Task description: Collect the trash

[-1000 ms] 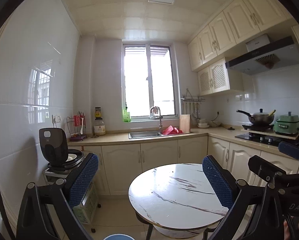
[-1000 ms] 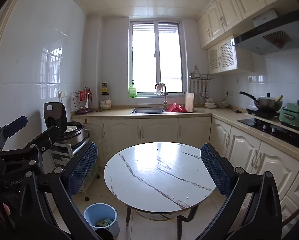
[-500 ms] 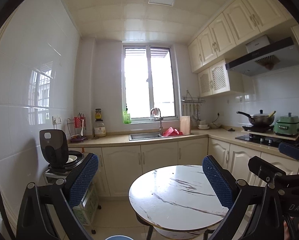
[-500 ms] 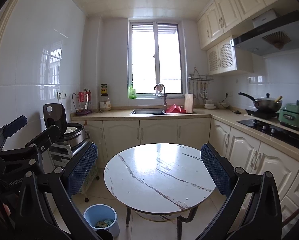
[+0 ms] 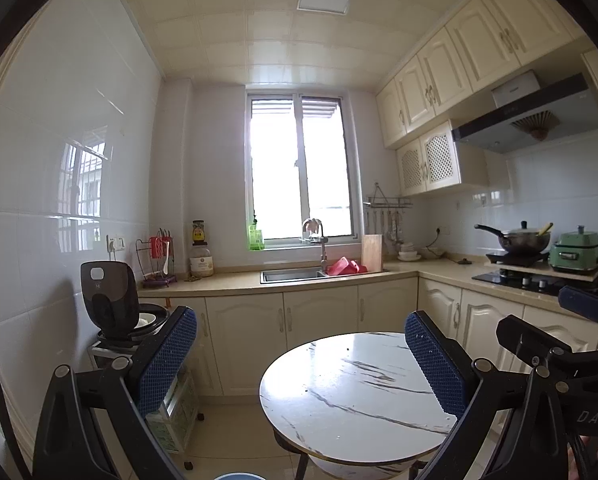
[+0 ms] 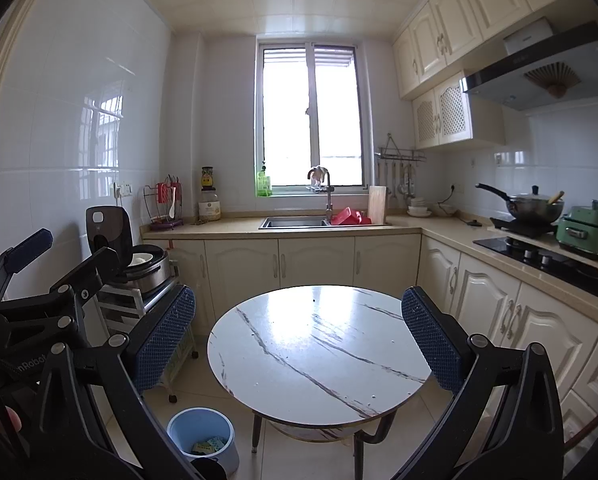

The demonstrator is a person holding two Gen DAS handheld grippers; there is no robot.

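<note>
A light blue trash bin (image 6: 201,438) stands on the floor left of the round marble table (image 6: 319,352); some wrappers lie inside it. Its rim just shows at the bottom of the left wrist view (image 5: 239,477). The table top (image 5: 351,392) holds only a few tiny specks. My left gripper (image 5: 299,356) is open and empty, held high in front of the table. My right gripper (image 6: 299,336) is open and empty, also raised before the table. The left gripper also shows at the left edge of the right wrist view (image 6: 39,276).
A rice cooker (image 6: 139,256) sits on a rolling cart at the left wall. Counter with sink (image 6: 295,222) runs along the back under the window. A stove with a wok (image 6: 535,204) and a green pot (image 6: 587,232) is on the right.
Both views have tilted slightly upward; the table and bin sit a little lower in frame. Both grippers stay open and empty.
</note>
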